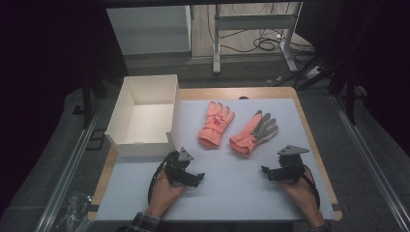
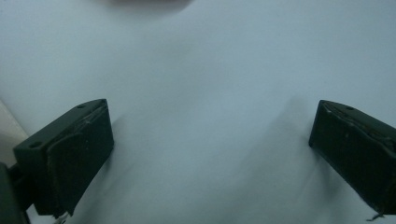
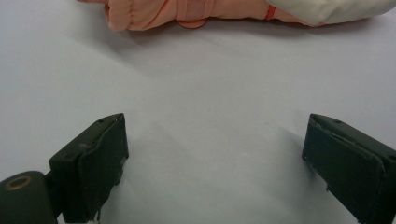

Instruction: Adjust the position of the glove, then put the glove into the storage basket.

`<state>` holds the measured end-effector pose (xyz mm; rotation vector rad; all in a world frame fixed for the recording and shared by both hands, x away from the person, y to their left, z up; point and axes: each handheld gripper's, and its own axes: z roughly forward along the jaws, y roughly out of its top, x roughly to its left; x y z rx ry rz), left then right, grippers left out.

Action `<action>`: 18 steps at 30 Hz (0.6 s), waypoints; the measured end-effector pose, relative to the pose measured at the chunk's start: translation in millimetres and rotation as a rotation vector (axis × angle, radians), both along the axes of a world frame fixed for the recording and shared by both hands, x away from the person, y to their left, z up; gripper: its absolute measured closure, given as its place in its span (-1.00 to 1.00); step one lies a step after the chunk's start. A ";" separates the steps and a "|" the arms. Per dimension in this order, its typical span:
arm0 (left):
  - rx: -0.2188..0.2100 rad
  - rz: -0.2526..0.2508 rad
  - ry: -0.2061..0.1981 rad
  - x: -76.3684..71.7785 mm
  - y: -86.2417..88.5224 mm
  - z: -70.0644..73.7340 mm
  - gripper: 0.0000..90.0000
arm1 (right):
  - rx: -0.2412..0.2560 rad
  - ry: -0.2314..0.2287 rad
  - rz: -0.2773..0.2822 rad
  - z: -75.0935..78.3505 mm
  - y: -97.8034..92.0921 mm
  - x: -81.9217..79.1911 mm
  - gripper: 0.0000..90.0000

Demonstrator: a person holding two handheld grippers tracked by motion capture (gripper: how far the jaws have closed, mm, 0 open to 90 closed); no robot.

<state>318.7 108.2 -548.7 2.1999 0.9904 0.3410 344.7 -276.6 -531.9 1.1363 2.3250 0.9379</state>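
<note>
Two orange gloves lie on the white table sheet [image 1: 232, 183]. One glove [image 1: 215, 124] lies back up, its fingers pointing away from me. The other glove [image 1: 254, 131] shows a grey palm and lies slanted to the right of the first. My left gripper [image 1: 198, 178] rests on the sheet below the first glove, held by a hand. In the left gripper view, the left gripper [image 2: 210, 154] stands open over bare sheet. My right gripper [image 1: 267, 173] sits below the grey-palmed glove. In the right gripper view, the right gripper [image 3: 215, 158] is open and empty, with the glove's cuff [image 3: 187, 11] ahead.
An open, empty white box [image 1: 145, 116] stands at the table's back left, overhanging the left edge. Wooden table rim [image 1: 309, 125] shows around the sheet. Behind the table are white desk legs [image 1: 216, 43] and cables [image 1: 266, 43] on the floor.
</note>
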 end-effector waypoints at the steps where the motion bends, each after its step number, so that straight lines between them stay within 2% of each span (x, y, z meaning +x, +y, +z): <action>1: -0.001 0.001 0.000 0.0 0.0 -0.1 -1.00 | 0.000 0.000 0.000 0.0 0.0 0.0 -0.84; 18: 0.005 -0.004 -0.001 0.0 0.5 0.1 -1.00 | -0.010 0.006 -0.014 1.1 1.5 -0.1 -0.86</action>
